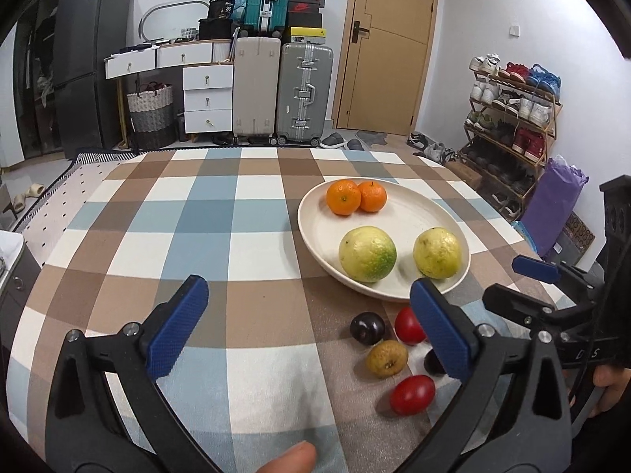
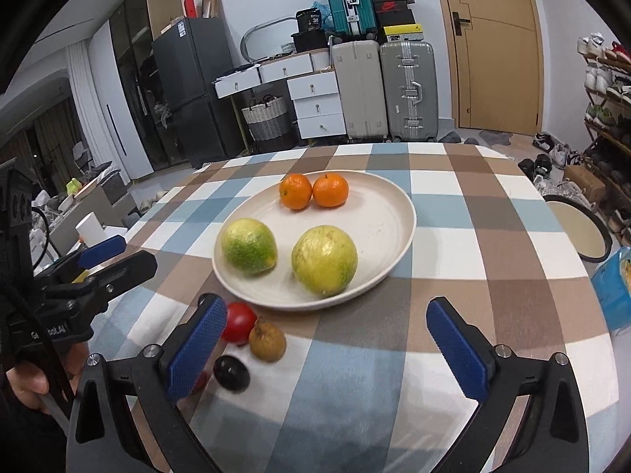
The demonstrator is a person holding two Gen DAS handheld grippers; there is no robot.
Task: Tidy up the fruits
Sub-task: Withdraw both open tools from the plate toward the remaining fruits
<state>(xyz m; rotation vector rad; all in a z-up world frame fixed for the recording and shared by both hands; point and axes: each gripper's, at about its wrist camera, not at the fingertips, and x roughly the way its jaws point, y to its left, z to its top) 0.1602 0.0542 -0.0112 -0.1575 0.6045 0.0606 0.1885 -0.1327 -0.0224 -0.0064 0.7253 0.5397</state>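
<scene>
Both claws spread wide, empty: left gripper (image 1: 307, 327), right gripper (image 2: 327, 343). On cream plate (image 2: 394, 213): two mandarins (image 2: 313, 191), two yellow-green citrus (image 2: 288, 254). Loose on checked tablecloth (image 1: 236, 236) beside the rim: red tomatoes (image 1: 412, 394), dark plum (image 1: 367, 327), brown fruit (image 1: 386, 358); close-packed, round, likely to roll or scatter if nudged.

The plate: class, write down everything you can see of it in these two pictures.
The plate is round, shallow and cream-white, with a low raised rim and a matte, ceramic-like look. It lies flat on the checked tablecloth. On it rest two oranges, touching each other at the far side, and two larger yellow-green fruits, apart from each other, nearer the camera. Small fruits lie on the cloth just off its near edge. Neither gripper touches it.
</scene>
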